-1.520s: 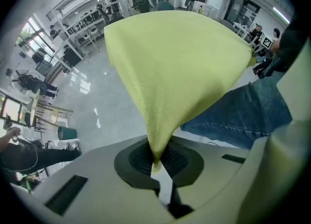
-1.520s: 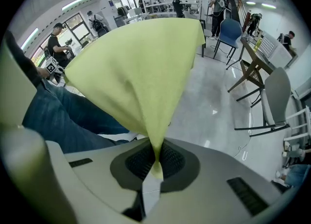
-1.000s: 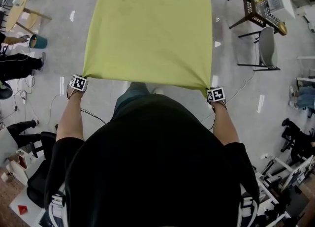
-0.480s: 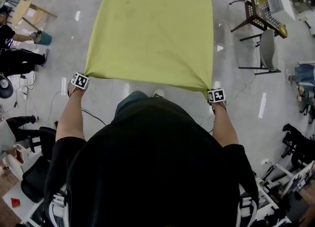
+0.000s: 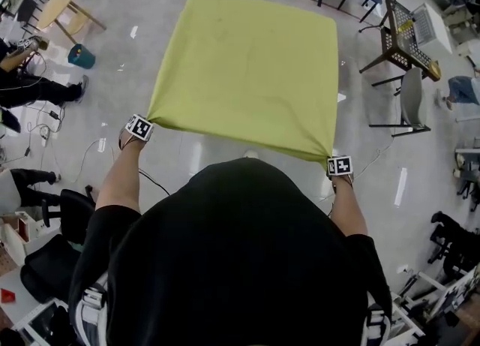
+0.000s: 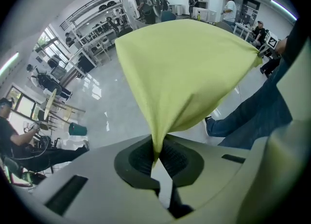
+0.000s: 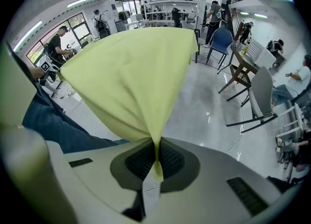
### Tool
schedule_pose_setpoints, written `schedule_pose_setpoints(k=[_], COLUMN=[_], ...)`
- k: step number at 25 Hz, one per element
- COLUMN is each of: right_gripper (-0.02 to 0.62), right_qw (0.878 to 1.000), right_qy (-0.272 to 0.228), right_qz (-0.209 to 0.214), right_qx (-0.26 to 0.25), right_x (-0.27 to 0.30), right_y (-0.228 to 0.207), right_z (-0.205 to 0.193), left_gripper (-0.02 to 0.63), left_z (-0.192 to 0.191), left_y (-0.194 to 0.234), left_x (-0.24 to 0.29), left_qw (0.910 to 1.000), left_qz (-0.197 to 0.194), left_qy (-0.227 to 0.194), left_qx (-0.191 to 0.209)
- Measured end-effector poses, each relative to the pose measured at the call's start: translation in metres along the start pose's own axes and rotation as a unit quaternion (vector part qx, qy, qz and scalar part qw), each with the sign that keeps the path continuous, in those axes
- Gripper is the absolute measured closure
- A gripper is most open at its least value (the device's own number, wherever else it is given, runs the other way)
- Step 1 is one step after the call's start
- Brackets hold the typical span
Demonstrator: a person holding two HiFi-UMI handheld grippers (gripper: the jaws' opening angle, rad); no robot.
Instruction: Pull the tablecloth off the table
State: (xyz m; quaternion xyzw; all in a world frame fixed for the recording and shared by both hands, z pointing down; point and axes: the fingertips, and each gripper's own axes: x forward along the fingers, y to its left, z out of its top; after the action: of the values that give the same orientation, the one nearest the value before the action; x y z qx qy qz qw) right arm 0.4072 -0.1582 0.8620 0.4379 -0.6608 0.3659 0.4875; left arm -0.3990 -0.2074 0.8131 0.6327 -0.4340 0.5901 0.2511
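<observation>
We hold the left gripper [image 5: 146, 124] and the right gripper [image 5: 335, 158] out in front of us, each with its jaws pinched tight on a near corner of the yellow-green tablecloth [image 5: 251, 67]. The cloth pulls taut between them and spreads flat away from us over the grey floor [image 5: 172, 158], with chairs [image 5: 397, 37] standing farther off to the right

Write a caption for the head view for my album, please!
Seen from above, a person holds a yellow-green tablecloth taut, its near corners pinched in the left gripper and right gripper.
</observation>
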Motion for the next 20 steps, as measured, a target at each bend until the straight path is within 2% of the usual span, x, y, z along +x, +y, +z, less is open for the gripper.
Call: schedule_pose_setpoints(k=[3,6,8,14,20], right_gripper=[0.578,0.578,0.578,0.578,0.578], right_qw=[1.000,0.999,0.999,0.997,0.995], right_qy=[0.000,-0.003,-0.003,0.003,0.005], right_qz=[-0.020,-0.039,-0.050,-0.082,-0.092], right_qx=[0.005,0.013,0.016,0.017,0.038], right_x=[-0.018,-0.032,-0.039,-0.061,-0.081], right_y=[0.014,0.027,0.043,0.089,0.128], right_z=[-0.011,-0.025,-0.035,-0.068,-0.116], left_gripper=[0.581,0.581,0.581,0.581,0.581], left_z=[-0.026,-0.031,-0.045,-0.115,-0.177], left_y=[-0.001,-0.002,0.003,0.000,-0.012], left_x=[-0.012,-0.026,-0.036,-0.048,-0.057], left_qw=[1.0000,0.9988,0.9982,0.9971,0.9954], left_qz=[-0.003,-0.006,-0.004,-0.017,-0.036], left_qy=[-0.004,-0.039,-0.047,-0.055,-0.063], left_qx=[0.008,0.031,0.037,0.049,0.063])
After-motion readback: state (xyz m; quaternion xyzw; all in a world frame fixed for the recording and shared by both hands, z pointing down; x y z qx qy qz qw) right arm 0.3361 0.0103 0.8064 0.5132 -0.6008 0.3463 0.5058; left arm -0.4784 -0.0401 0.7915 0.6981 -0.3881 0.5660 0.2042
